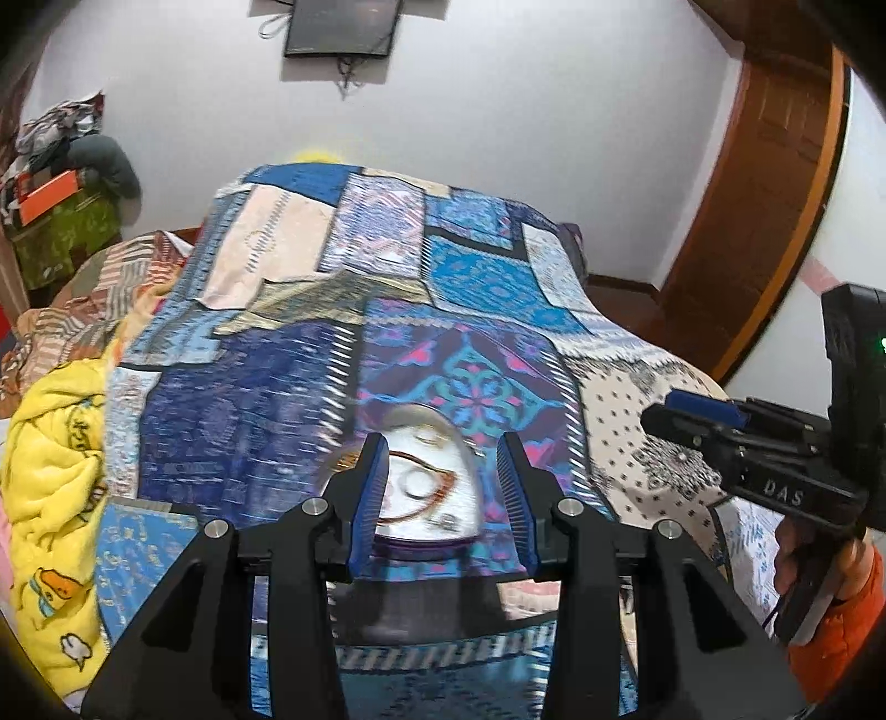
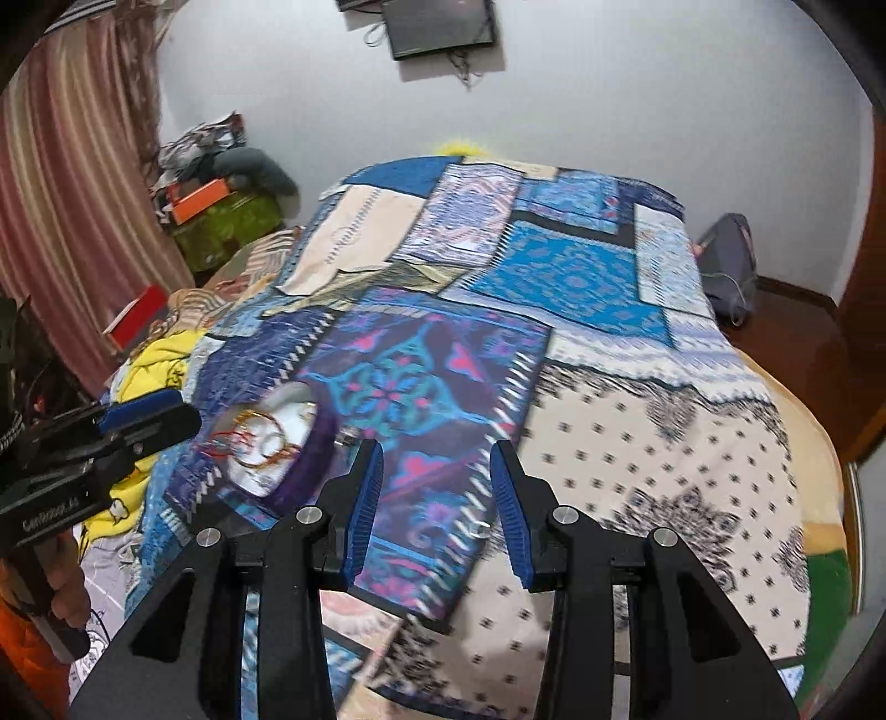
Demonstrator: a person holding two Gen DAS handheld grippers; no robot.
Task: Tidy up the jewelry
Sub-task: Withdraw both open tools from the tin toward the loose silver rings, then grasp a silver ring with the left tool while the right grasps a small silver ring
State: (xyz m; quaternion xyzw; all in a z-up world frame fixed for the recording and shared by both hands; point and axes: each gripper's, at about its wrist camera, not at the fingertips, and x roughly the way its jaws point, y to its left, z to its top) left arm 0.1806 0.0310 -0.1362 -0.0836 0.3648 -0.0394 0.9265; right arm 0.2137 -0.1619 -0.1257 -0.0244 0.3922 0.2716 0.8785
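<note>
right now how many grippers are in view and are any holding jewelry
2. The left gripper hangs open over the jewelry dish on the patchwork bedspread. The right gripper is open over bare bedspread beside the dish. Neither holds anything.

Bedroom surroundings, both wrist views.

Patchwork bedspread (image 1: 454,310) in blues, purples and cream covers the bed; yellow duck-print blanket (image 1: 55,471) bunched along its left edge. Dark framed screen (image 2: 440,25) hangs on white wall, cords dangling. Clothes pile with orange box (image 2: 199,202) sits on a green-covered stand (contents blurred). Striped pink curtain (image 2: 72,183) far left. Grey bag (image 2: 728,260) on floor. Wooden door (image 1: 775,183) right.
</note>
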